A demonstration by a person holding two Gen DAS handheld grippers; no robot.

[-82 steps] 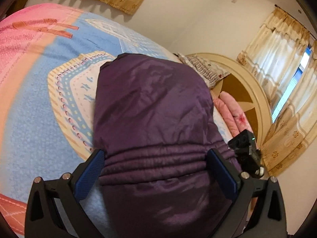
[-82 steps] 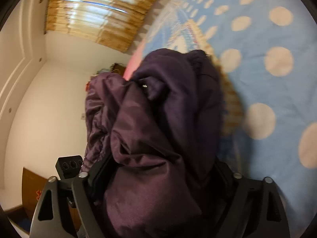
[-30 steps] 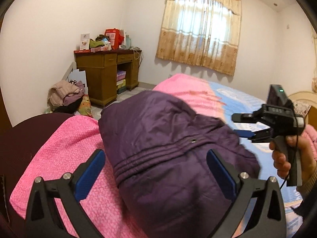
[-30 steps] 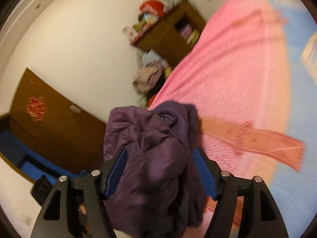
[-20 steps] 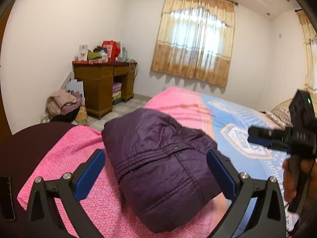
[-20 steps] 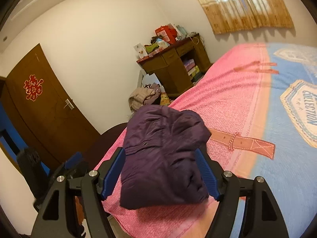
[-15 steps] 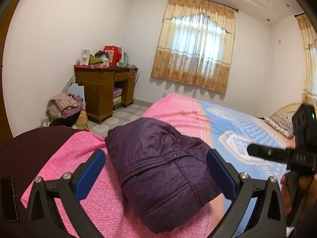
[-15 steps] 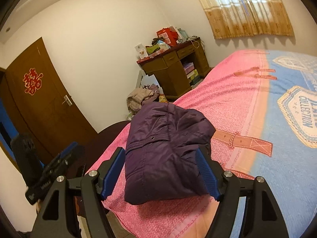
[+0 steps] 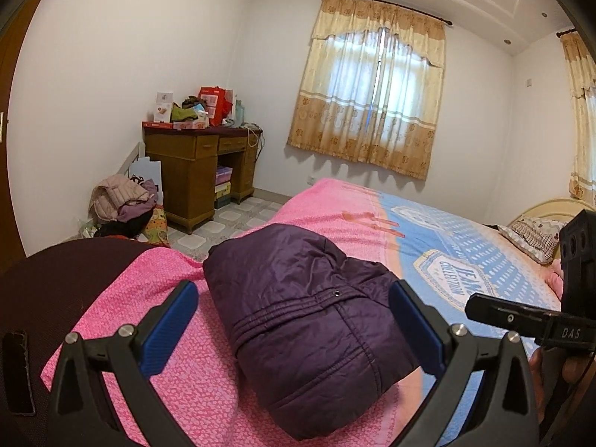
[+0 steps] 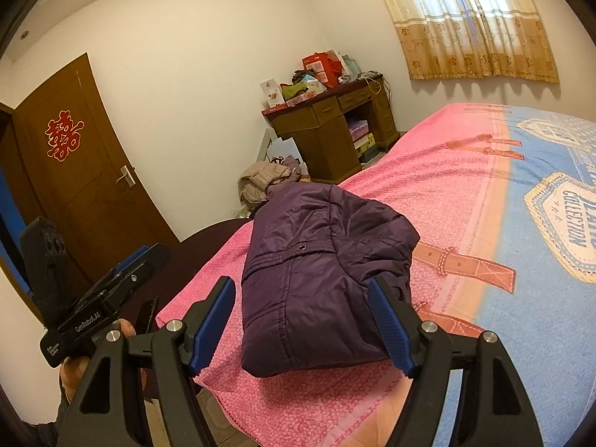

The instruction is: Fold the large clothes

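The folded dark-purple quilted jacket (image 9: 309, 320) now lies as a compact bundle on the pink end of the pink-and-blue bedspread (image 10: 465, 171), near the bed's foot corner. A second ago it sat bunched between the right tongs' pads; now both tongs are drawn back and it rests untouched. Judgement: folding looks finished, bundle placed.

Left tongs (image 9: 294, 329): jaws wide, nothing held, pointing slightly downward at the bundle from short of it. Right tongs (image 10: 301, 324): also wide and empty, tilted downward, jacket beyond the pads, no contact.
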